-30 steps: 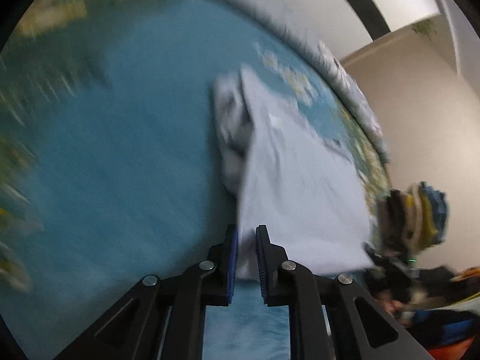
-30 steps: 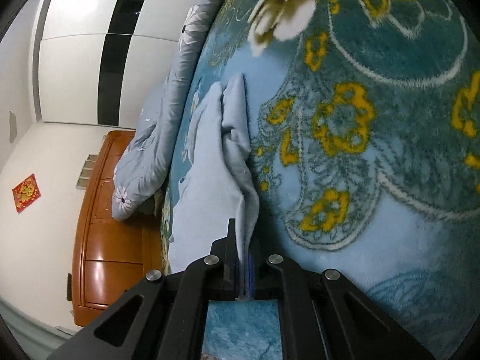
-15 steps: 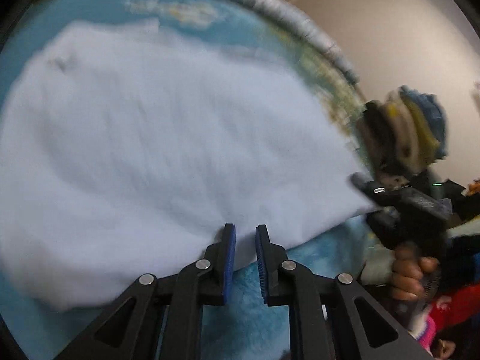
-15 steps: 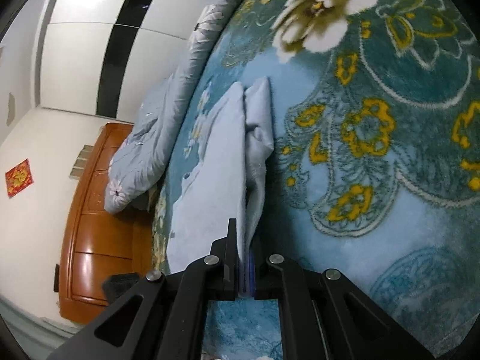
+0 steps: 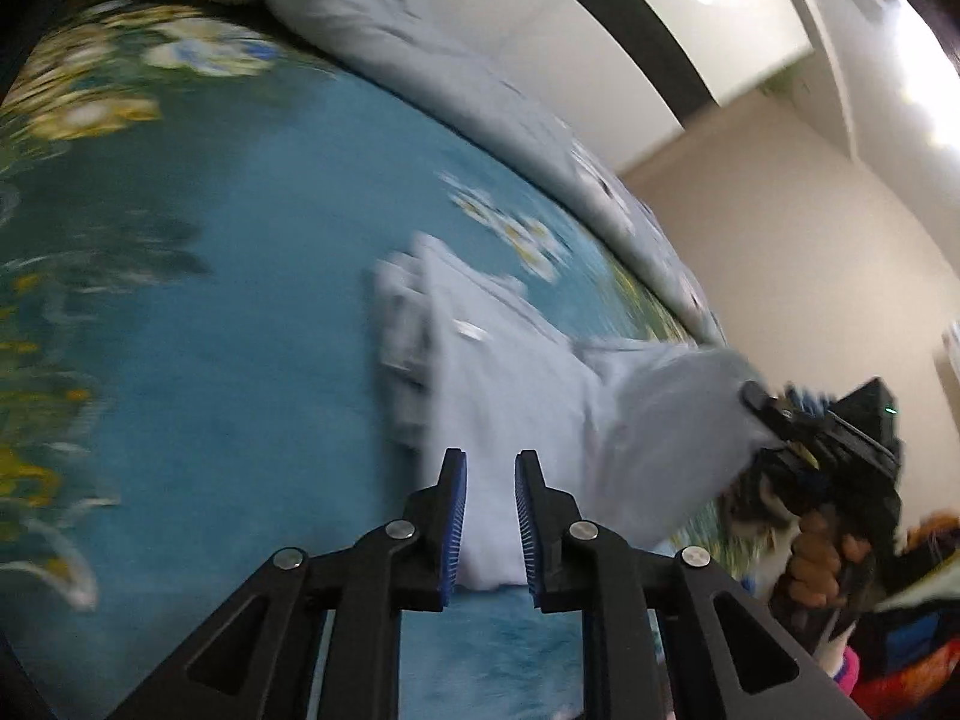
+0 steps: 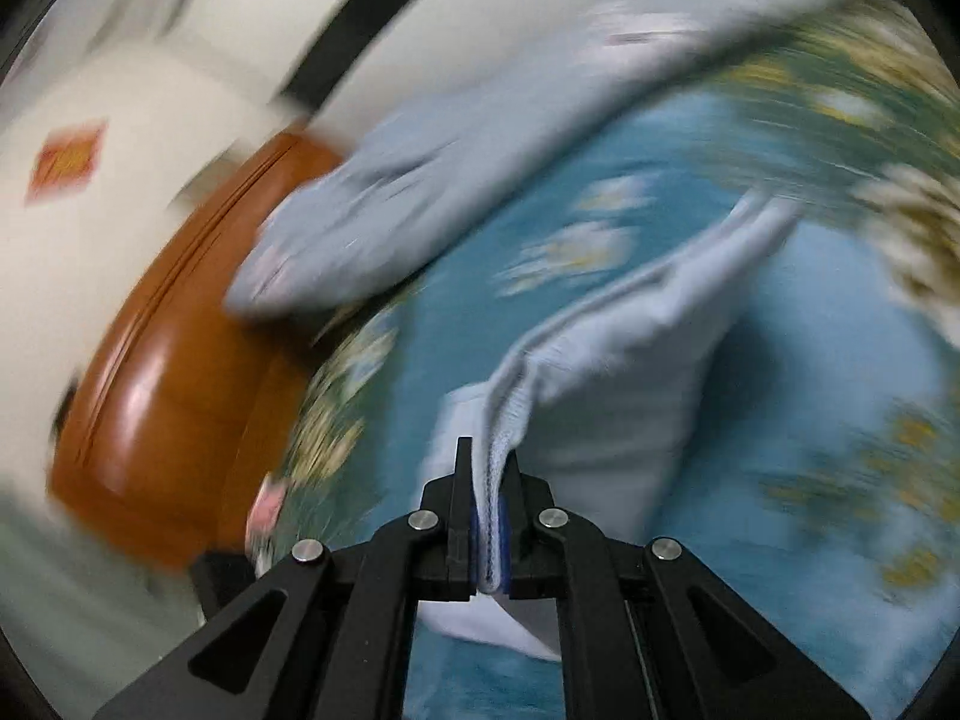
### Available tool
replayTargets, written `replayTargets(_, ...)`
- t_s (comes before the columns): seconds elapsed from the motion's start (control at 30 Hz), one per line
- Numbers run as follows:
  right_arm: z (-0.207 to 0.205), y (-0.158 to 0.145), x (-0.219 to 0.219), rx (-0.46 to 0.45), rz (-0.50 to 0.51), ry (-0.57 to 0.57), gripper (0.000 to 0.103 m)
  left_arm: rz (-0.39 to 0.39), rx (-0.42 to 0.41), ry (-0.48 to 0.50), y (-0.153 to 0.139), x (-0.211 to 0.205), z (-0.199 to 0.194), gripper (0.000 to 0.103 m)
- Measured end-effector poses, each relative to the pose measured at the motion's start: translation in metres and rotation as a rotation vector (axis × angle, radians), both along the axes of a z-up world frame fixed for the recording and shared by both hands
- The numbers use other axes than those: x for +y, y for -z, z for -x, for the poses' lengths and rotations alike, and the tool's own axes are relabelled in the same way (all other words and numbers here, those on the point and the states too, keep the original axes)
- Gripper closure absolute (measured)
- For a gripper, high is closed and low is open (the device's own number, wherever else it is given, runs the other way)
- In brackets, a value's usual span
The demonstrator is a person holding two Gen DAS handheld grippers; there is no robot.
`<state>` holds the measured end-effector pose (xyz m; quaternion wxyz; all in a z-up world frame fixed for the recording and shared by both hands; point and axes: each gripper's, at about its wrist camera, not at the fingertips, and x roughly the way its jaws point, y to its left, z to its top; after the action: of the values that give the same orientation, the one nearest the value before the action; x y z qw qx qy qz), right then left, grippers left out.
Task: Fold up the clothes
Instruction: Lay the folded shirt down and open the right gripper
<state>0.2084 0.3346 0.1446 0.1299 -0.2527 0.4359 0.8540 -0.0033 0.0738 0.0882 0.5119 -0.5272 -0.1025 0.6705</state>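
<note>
Pale blue garment [image 6: 606,384]: hanging clenched in right gripper [image 6: 487,516]; left gripper [image 5: 487,525] gaping, released. Risking uneven, one-sided fold, slipping hem.

Your garment [image 5: 510,396] lies on the bed [image 5: 240,360], its near edge between your left tool [image 5: 490,525]; the quilt [image 5: 420,60] lies behind it.

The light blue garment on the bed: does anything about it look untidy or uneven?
Yes. The garment is lopsided: the right hand-held gripper lifts one bunched edge, while the rest lies rumpled on the blanket.
</note>
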Motion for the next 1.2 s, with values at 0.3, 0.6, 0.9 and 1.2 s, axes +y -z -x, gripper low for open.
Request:
replayTargets(0.3,0.118,0.068,-0.097,-0.271,-0.072,-0.303,0.098,0.044,-0.064,-0.088,0.027,-0.032,0.029,0.081)
replayTargets(0.6,0.089,0.052,-0.117,-0.128,-0.073,-0.49,0.056,0.008,-0.075,0.019,0.012,0.003,0.016,0.059)
replayTargets(0.9,-0.003,0.078,-0.055,-0.16,0.027,-0.118,0.056,0.284,0.077,0.065,0.034,0.035,-0.019,0.042)
replayTargets(1.2,-0.034,0.119,-0.048,-0.165,0.221,-0.035,0.056,0.253,0.078,-0.051,0.024,0.001,0.008,0.041)
